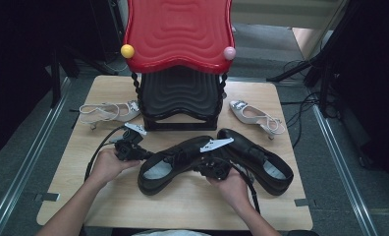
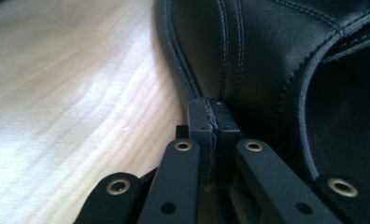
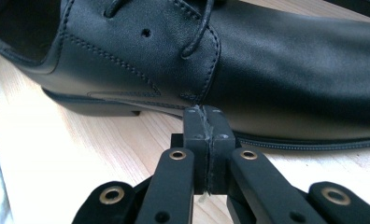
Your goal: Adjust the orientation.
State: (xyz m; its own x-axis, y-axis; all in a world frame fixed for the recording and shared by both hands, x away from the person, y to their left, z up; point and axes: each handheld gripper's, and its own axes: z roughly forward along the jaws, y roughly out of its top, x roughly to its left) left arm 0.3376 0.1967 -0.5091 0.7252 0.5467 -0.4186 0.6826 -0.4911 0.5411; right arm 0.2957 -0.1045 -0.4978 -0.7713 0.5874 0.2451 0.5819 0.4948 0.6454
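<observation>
From above, the left gripper (image 1: pixel 133 151) meets the heel end of a black shoe (image 1: pixel 175 162) lying near the table's (image 1: pixel 192 206) front edge, while the right gripper (image 1: pixel 213 166) sits against that shoe's near side. A second black shoe (image 1: pixel 256 157) lies just right of it (a red-topped rack (image 1: pixel 179 34) stands behind).

In the left gripper view, the jaws are pressed together, nothing between them, tips touching the shoe's (image 2: pixel 267 56) sole edge.

In the right gripper view, the jaws are likewise clenched empty, at the sole below the laces (image 3: pixel 199 28).

Black leather lace-up shoe (image 1: pixel 175 162) — lies on the table near the front edge, toe pointing right & away, pale insole showing; second black shoe (image 1: pixel 259 160) just beside it at right.
</observation>
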